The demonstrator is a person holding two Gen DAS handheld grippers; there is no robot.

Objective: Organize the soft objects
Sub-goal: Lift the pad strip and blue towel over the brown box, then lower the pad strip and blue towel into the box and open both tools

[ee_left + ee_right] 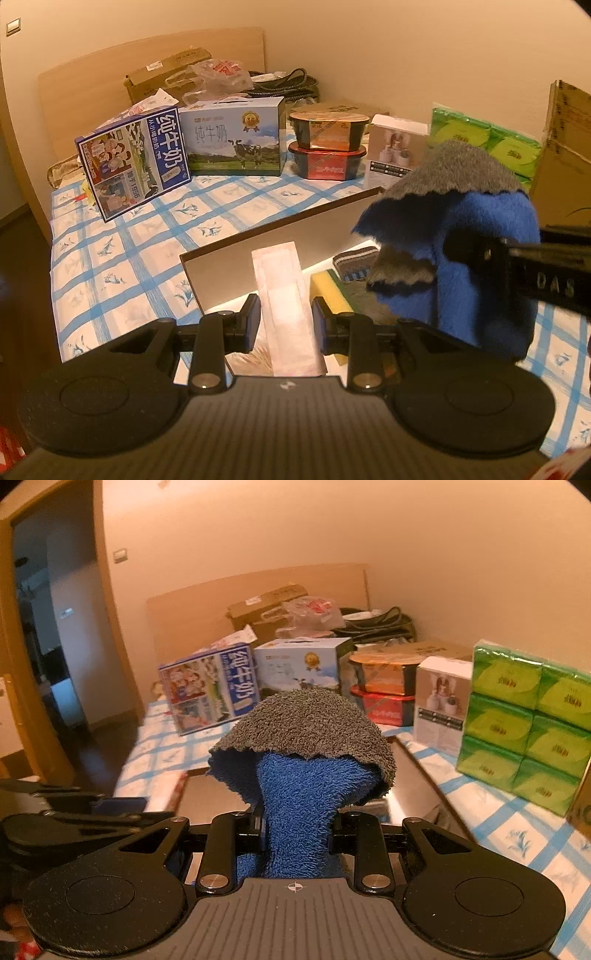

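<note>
Above the box on the bed, I am carrying a blue-grey cloth pinched in my right fingers and a flat pink packet between my left fingers, next needing to lower both inside.

Pink packet between left tongs — blue-grey cloth in right tongs

The left gripper points down and forward with its jaws clamped on a flat pink packet, while the right gripper, at its three o'clock, pinches a blue-and-grey towel.
</note>
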